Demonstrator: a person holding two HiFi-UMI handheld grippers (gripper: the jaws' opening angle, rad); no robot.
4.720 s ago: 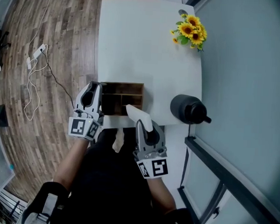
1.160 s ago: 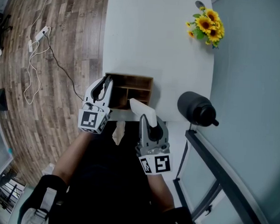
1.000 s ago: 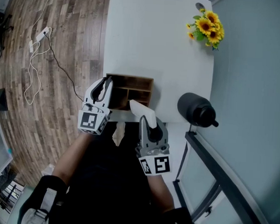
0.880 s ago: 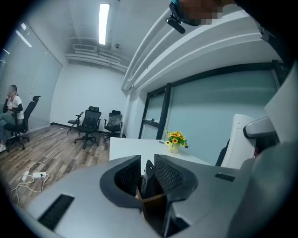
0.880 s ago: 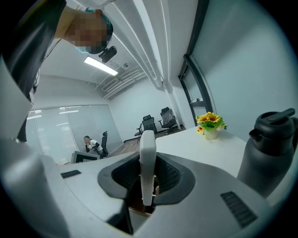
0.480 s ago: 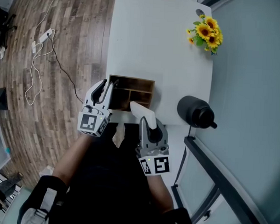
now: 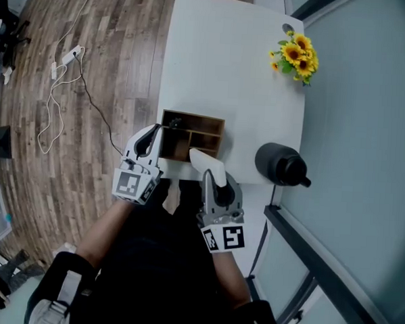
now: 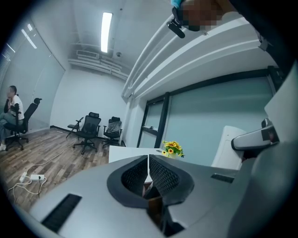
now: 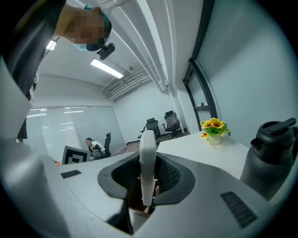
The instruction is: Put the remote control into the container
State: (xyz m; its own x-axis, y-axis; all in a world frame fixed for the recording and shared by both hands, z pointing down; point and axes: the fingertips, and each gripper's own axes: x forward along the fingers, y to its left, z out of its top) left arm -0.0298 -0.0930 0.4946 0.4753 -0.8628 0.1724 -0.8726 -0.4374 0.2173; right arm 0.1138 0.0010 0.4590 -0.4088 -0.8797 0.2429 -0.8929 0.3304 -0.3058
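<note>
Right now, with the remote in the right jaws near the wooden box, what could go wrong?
The right gripper holds the remote by one end only, so it may tilt or slip.
The wooden box has dividers; the remote could catch on one.
The left gripper is shut beside the box, not holding it, so a push might slide it.

No words, numbers or brand names are showing legibly anywhere. The only signs are black-and-white square markers. The left marker (image 7: 128,184) is facing up on the left gripper (image 7: 165,127), and the right marker (image 7: 223,237) is facing up on the right gripper (image 7: 212,179). Both are carrying blocky coded patterns, not letters. A third marker (image 9: 74,156) is showing at the left of the right gripper view, also giving no readable characters.
</note>
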